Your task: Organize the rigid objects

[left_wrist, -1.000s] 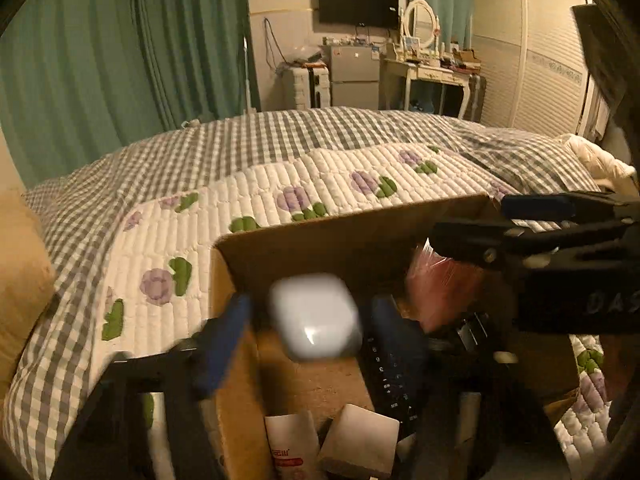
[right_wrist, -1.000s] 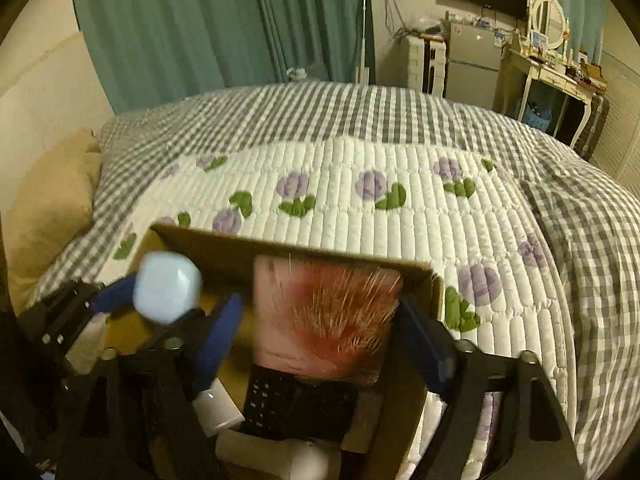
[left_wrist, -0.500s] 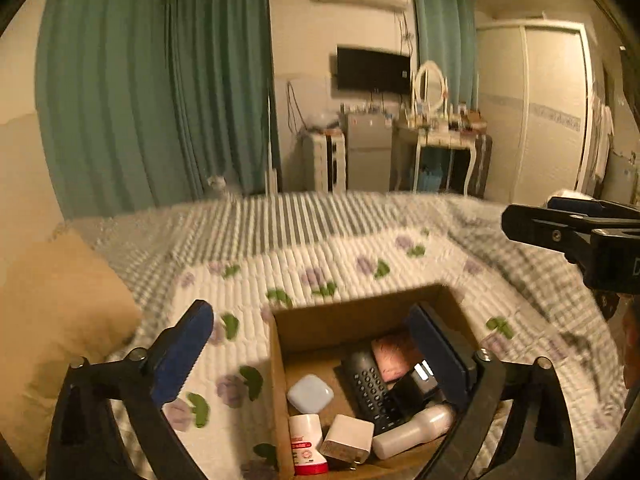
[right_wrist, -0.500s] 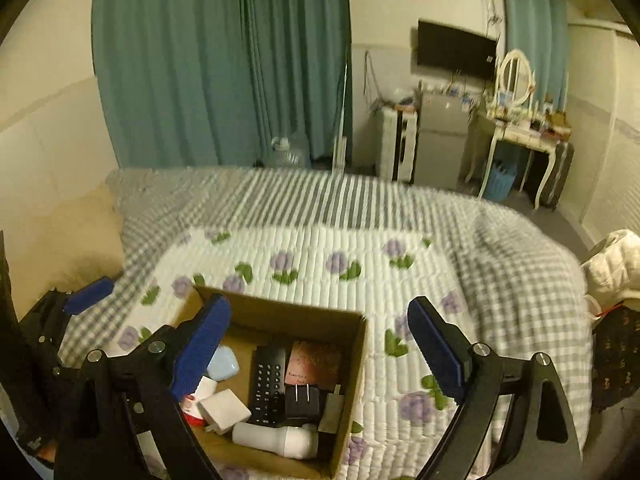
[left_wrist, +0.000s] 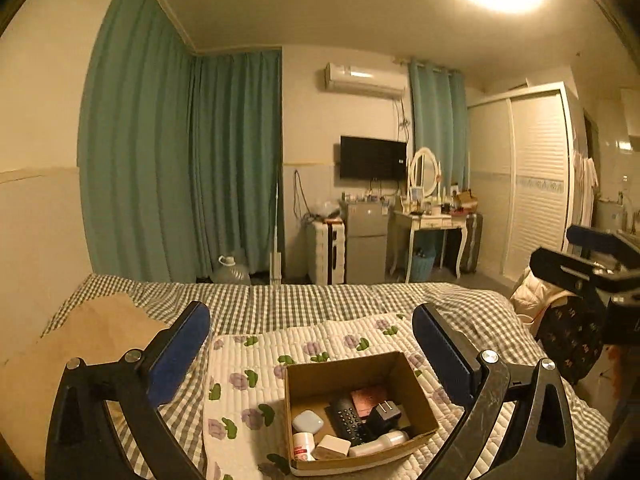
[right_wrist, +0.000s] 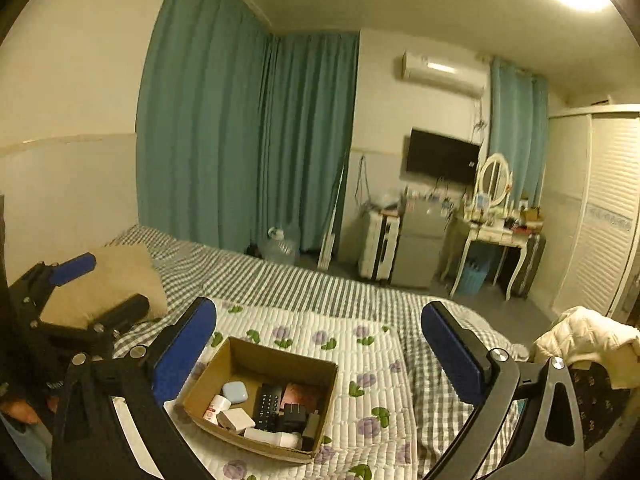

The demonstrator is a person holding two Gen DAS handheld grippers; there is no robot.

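While the cardboard box (left_wrist: 394,362) sits low in frame, left gripper (left_wrist: 312,348) and right gripper (right_wrist: 320,340) both gape wide, holding nothing.

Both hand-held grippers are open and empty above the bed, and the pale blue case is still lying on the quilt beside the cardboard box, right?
Not quite: the pale blue case lies inside the cardboard box, as the left wrist view shows. The rest holds.

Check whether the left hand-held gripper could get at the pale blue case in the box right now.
Probably yes: the left hand-held gripper is open and empty, the cardboard box is open-topped, and the pale blue case lies uncovered near its left wall.
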